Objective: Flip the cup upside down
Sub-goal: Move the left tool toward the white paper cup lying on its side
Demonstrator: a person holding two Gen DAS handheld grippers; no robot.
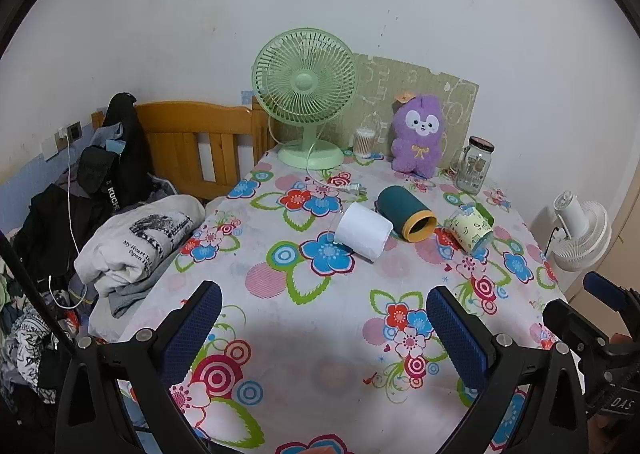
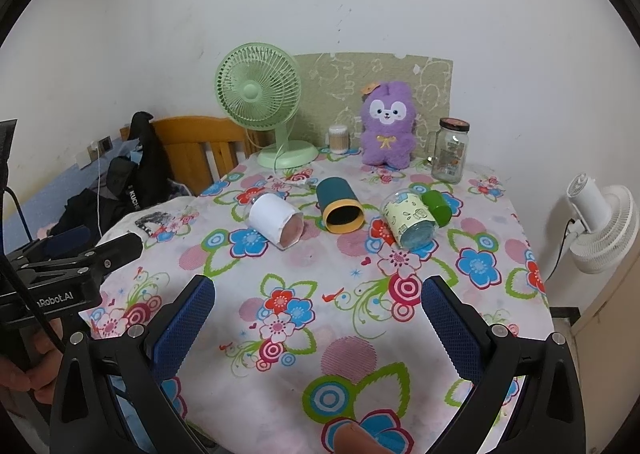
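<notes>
cups: I count three on their sides, white cup (image 2: 274, 223), teal cup (image 2: 340, 206), patterned cup (image 2: 408, 223); all look light, rigid, prone to roll
hold: I'd pinch across the wall
jaws: left gripper (image 1: 324, 328) and right gripper (image 2: 318, 320) both spread, empty

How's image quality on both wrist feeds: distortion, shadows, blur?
Left wrist view: strong fisheye bending, black corner vignette, and a soft shadow on the floral tablecloth between the blue-padded fingers. Right wrist view: same bending and vignette, even light, the three tipped-over cups sharp, a blurred fingertip at the bottom edge.
</notes>
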